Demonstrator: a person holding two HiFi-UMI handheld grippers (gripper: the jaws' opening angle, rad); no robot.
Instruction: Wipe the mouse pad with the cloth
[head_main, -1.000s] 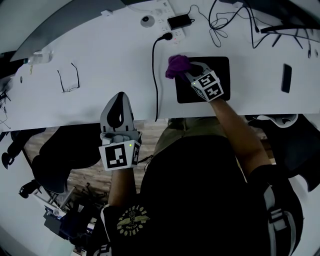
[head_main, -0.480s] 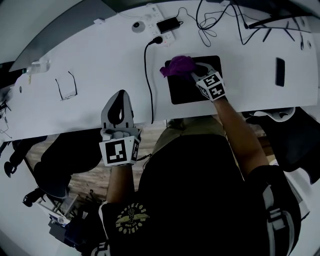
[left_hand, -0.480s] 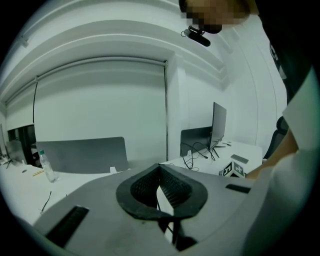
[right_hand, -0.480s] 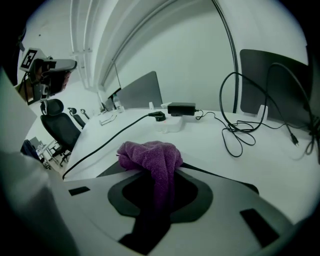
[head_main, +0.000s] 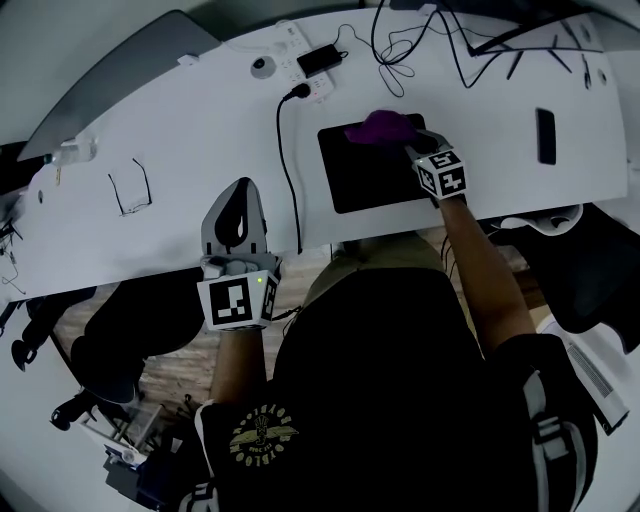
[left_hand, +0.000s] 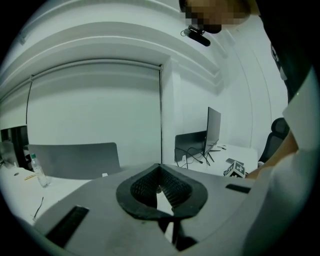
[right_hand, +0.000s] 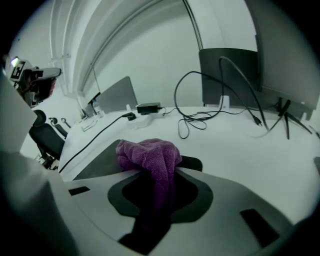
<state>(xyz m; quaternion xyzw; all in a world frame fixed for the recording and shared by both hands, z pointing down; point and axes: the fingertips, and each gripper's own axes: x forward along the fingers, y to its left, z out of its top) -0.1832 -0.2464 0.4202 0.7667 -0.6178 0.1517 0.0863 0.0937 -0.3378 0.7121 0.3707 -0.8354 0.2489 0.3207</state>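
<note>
purple terry cloth (right_hand: 149, 156), bunched in right tool (head_main: 408, 142), on black mouse pad (head_main: 365, 180)

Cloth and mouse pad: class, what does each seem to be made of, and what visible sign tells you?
Cloth: soft purple terry or microfibre, judging by its fuzzy nap and limp folds.
Mouse pad: a thin black sheet with a matte, glare-free face, lying flat; probably fabric over foam or rubber, though no weave can be made out.

The right gripper (right_hand: 159, 197) clamps the purple cloth (right_hand: 150, 155), bunched on the black mouse pad (right_hand: 97, 165) near the desk's (right_hand: 250, 150) front edge.
</note>
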